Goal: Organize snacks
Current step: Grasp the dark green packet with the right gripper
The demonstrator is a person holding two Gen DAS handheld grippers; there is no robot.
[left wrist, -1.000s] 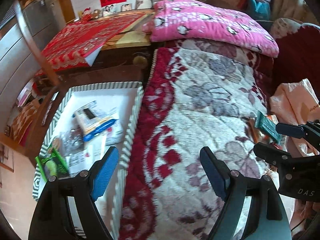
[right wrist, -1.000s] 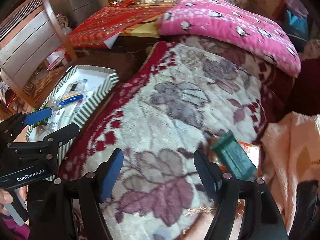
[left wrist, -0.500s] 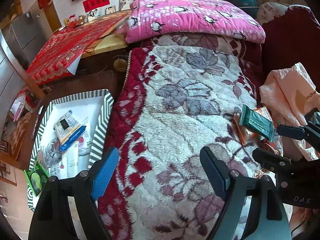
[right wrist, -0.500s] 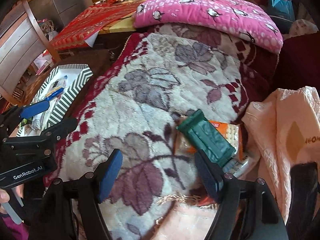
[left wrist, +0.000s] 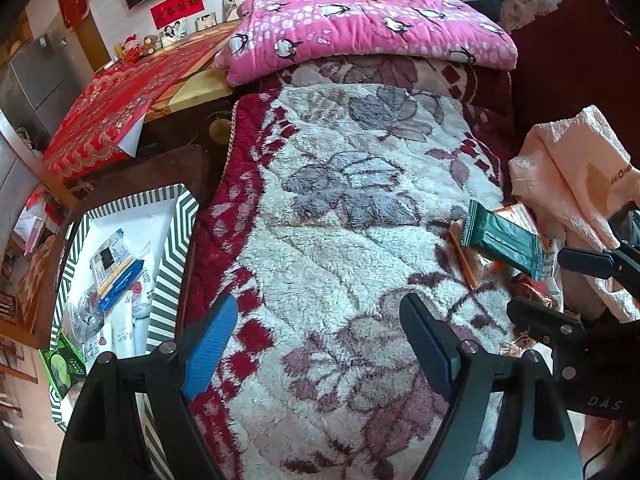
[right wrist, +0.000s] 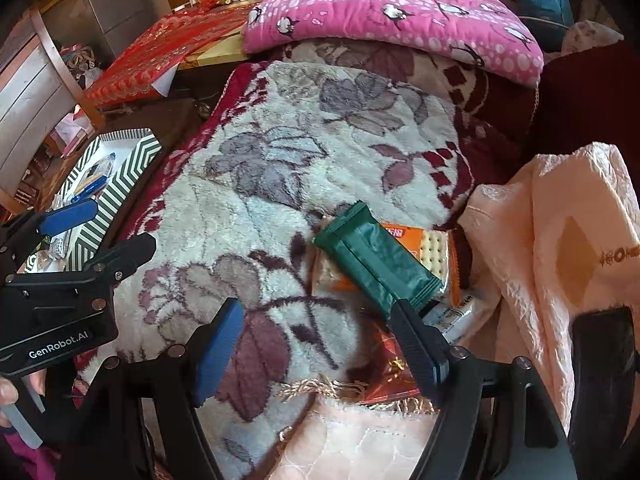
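Note:
A dark green snack packet (right wrist: pixel 376 264) lies on an orange cracker packet (right wrist: pixel 430 246) at the right of the flowered blanket (right wrist: pixel 280 168); a red wrapper (right wrist: pixel 394 376) lies below them. The green packet also shows in the left wrist view (left wrist: pixel 502 244). My right gripper (right wrist: pixel 316 344) is open and empty, its right finger close beside the green packet's near end. My left gripper (left wrist: pixel 316 344) is open and empty over the blanket. A green-and-white striped box (left wrist: pixel 168 264) at the left holds several snack packets (left wrist: pixel 120 276).
A pink penguin quilt (left wrist: pixel 368 24) lies at the back. A peach cloth bag (right wrist: pixel 560 240) sits at the right. A red-covered table (left wrist: pixel 120 104) and a wooden chair (right wrist: pixel 44 72) stand to the left. The box also shows in the right wrist view (right wrist: pixel 120 184).
Both grippers have swung right, away from the striped box and toward the snack pile. The green packet now sits right by my right gripper's finger. Both stay open.

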